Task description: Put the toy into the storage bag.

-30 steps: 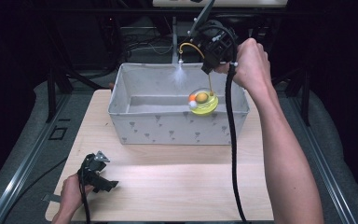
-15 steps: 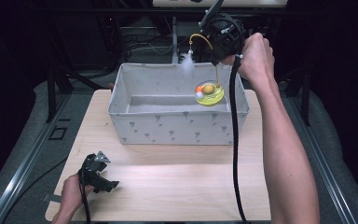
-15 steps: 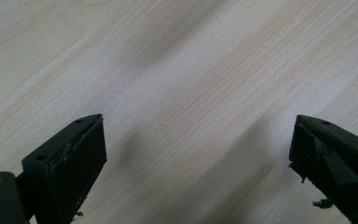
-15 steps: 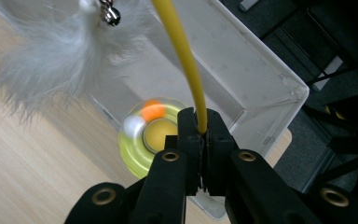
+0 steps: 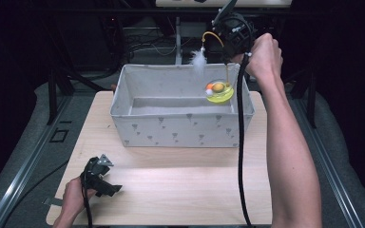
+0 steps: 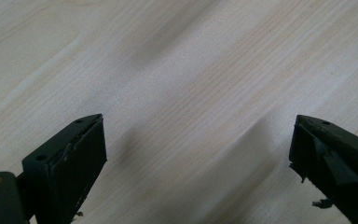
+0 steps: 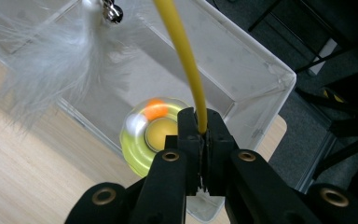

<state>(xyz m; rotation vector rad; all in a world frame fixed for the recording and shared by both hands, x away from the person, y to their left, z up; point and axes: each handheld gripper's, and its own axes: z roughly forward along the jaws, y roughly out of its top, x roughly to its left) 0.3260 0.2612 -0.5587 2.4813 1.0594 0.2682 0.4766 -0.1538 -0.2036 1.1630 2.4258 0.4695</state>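
Surface: pale wood-grain table (image 5: 180, 180) in a dark room; black stands and cables behind its far edge.
Left gripper: black two-jaw left gripper (image 5: 100, 178) low over the table's near-left corner, held in the left hand (image 5: 71, 199). In the left gripper view the jaws stand wide apart with bare wood between them; nothing held.
Bin: grey fabric rectangular bin with small printed marks (image 5: 180, 128) sits toward the table's far edge. Inside looks bare apart from the toy hanging above it.
Toy: cat toy with a yellow-green disc base carrying orange and white balls (image 5: 218, 91), a thin yellow wand (image 7: 182, 42) rising from it, and a white feather tuft with a small bell (image 5: 199, 59) at the wand's tip.
Toy place: in the air over the bin's far-right corner, the disc about level with the bin's rim, touching nothing that I can see. Blurred in the right gripper view, so likely swinging.
Right gripper: black right gripper (image 7: 200, 135) above the bin's far-right corner in the right hand (image 5: 264, 54); jaws pinched together on the yellow wand.
Progress: judging by the lift, this is taking the toy out of the bin. Grasp and lift are done. Left to do: clear the rim, set the toy down, release.
Change: a second ago the disc hung lower, inside the bin near its right wall. Now it is higher and further toward the far edge, and the feather is above the rim. Left gripper unchanged.
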